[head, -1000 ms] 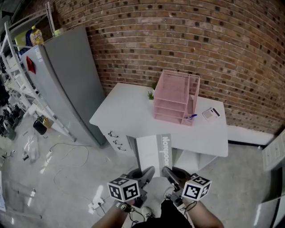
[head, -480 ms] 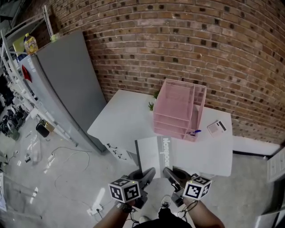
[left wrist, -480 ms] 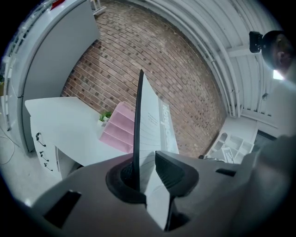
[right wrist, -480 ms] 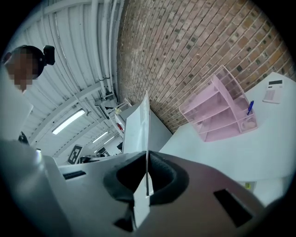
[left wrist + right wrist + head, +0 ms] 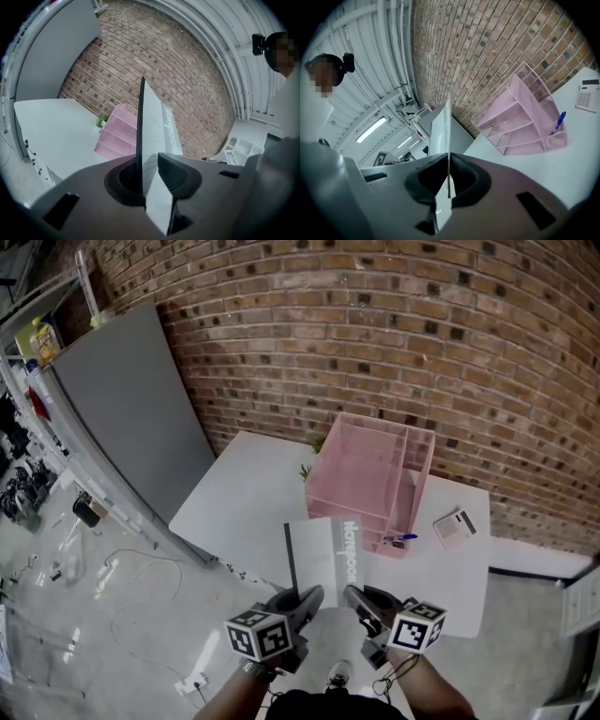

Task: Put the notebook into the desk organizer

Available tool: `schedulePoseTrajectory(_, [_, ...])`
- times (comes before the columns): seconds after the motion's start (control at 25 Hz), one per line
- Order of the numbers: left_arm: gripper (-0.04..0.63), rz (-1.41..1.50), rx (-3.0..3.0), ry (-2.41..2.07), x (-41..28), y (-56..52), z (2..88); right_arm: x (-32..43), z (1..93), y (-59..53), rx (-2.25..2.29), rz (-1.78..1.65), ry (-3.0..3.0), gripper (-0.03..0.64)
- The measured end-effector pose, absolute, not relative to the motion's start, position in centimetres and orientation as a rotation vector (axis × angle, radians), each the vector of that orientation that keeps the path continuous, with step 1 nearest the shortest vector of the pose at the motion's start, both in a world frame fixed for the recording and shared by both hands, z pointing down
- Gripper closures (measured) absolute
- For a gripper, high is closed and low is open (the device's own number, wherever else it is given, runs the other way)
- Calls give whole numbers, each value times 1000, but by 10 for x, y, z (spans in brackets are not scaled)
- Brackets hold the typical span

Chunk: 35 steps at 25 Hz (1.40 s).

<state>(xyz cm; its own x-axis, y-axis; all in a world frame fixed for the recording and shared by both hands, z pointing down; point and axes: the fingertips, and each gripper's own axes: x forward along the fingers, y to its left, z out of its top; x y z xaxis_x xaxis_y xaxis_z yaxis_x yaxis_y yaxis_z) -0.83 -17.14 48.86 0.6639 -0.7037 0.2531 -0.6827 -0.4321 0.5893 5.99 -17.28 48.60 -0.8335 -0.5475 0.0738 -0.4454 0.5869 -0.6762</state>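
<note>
Brick wall (image 5: 375, 334): fills the background behind the desk.
Grey cabinet (image 5: 131, 418): tall, standing left of the desk against the wall.
Desk (image 5: 244, 493): white top, its back edge along the wall.
Desk organizer (image 5: 361, 479): pink mesh, toward the back of the desk, stacked shelves opening toward the person, upright slots on its right side.
Notebook (image 5: 323, 559): grey-and-white, held roughly flat in the air over the desk's near edge. Its far edge is close to the organizer's front and in no compartment; whether it touches, I cannot tell.
Left hand (image 5: 258, 673): low in the head view, forearm reaching forward, its gripper turned on its side.
Right hand (image 5: 412, 673): beside the left, same forward reach.
Left gripper (image 5: 305, 598): pinching the notebook's near edge at the left corner, pads pressed on both faces.
Right gripper (image 5: 361, 601): jaws nearly together, clamped on the thin near edge at the notebook's right.
Calculator (image 5: 456, 526): flat on the desk, right of the organizer.
Plant (image 5: 307, 470): small, green, just left of the organizer.
Pen (image 5: 398, 540): blue, tilted in the organizer's low front-right tray.
</note>
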Motion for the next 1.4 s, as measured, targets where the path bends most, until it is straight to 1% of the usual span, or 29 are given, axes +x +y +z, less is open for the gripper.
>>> schedulePoseTrajectory(0.36, [482,-56,2219,-1046,7,-209,484,82,474,-205,-806,-1050,2616,606])
schedulePoseTrajectory(0.72, [479,-6,2229,-975,8,-245,500,96,480,-240,-968,-1036,2565,606])
schedulePoseTrajectory(0.88, [479,34,2242,-939,-1,-265,505,90,492,-256,-1028,-1111,2502,606])
schedulePoseTrajectory(1.4, [479,209,2342,-836,-34,-323,529,70,507,-320,-1120,-1210,2245,606])
